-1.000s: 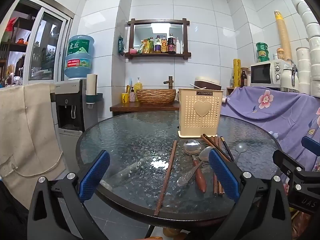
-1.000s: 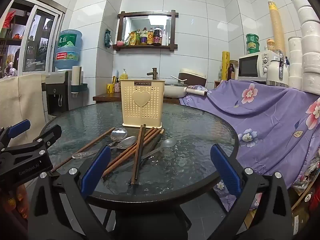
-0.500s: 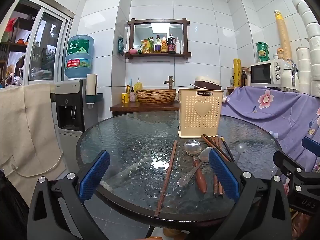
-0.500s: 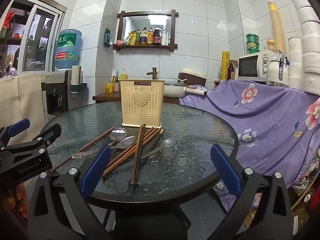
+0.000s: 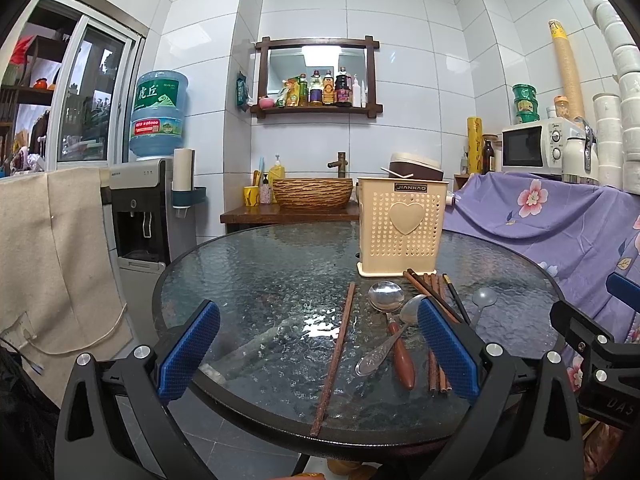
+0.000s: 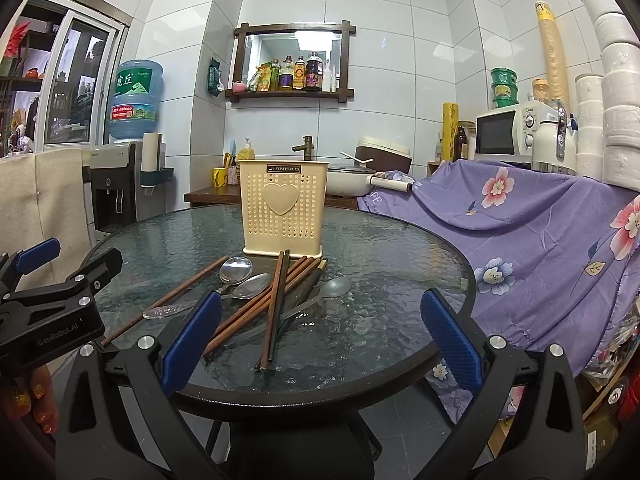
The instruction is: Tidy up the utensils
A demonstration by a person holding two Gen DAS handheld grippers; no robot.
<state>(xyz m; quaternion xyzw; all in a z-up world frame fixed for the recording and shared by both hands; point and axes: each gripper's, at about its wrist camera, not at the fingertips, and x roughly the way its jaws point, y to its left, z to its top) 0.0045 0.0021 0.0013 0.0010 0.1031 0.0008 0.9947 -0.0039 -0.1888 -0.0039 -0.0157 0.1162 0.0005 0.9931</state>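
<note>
A cream perforated utensil holder with a heart on its front stands on the round glass table. In front of it lie several brown chopsticks, a lone chopstick apart to the left, a wood-handled spoon, a steel spoon and a grey spoon. My left gripper is open at the near table edge, nothing between its blue pads. My right gripper is open too, above the near ends of the chopsticks.
A purple floral cloth covers furniture on the right, with a microwave and stacked cups behind. A water dispenser and a beige cloth stand on the left. A woven basin sits on the counter behind the table.
</note>
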